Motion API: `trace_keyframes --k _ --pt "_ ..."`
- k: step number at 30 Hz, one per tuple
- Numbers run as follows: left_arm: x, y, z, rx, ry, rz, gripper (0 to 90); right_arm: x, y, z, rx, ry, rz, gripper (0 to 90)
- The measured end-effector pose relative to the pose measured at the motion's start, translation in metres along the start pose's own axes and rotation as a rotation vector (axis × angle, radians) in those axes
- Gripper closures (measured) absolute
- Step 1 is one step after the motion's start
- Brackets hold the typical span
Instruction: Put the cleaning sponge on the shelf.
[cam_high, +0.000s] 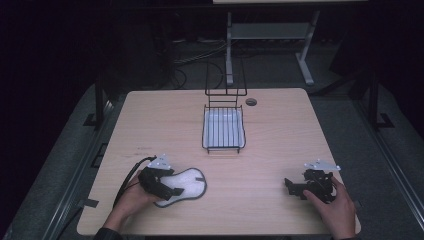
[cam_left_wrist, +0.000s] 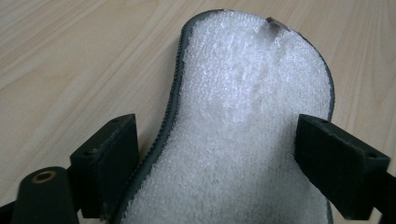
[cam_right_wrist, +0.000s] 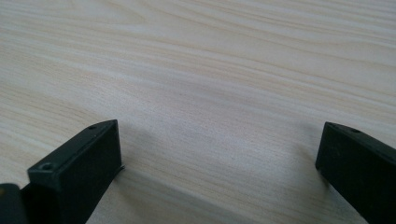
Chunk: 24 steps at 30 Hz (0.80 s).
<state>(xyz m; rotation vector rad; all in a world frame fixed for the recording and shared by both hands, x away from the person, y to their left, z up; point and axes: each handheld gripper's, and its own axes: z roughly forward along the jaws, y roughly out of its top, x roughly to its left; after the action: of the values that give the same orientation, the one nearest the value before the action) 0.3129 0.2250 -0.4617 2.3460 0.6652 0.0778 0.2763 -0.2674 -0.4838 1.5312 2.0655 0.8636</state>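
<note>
the left gripper (cam_high: 167, 184) sits at the near left of the wooden table (cam_high: 165, 120), held in the person's left hand (cam_high: 131, 199). its jaws stand wide apart on either side of a white fleecy insole (cam_high: 187, 184) with a dark stitched edge, which lies flat on the wood, its far end pointing toward the table's middle. in the left gripper view the insole (cam_left_wrist: 243, 126) runs up between the two black jaws; whether they touch its edges cannot be told.

the right gripper (cam_high: 295, 187) rests low at the near right, held in the right hand (cam_high: 336, 206), well apart from the insole. its jaws are spread wide over bare wood (cam_right_wrist: 201, 84).

a black wire rack (cam_high: 224, 129) with a white tray inside it stands at the far middle of the table, away from both grippers.
</note>
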Motion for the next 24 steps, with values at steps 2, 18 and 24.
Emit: trace_keyframes --k 2,18,24 --pt "0.001 0.001 -0.001 0.009 -0.01 0.011 19.9 0.0 0.0 0.0 0.0 -0.001 0.002 0.0" --pt "0.004 -0.001 -0.013 -0.042 0.01 -0.02 66.1 0.0 0.0 0.0 -0.001 -0.004 0.001 0.0" --pt "0.006 -0.001 -0.014 -0.044 0.006 -0.029 80.8 0.0 0.0 0.0 0.0 -0.003 0.002 0.0"
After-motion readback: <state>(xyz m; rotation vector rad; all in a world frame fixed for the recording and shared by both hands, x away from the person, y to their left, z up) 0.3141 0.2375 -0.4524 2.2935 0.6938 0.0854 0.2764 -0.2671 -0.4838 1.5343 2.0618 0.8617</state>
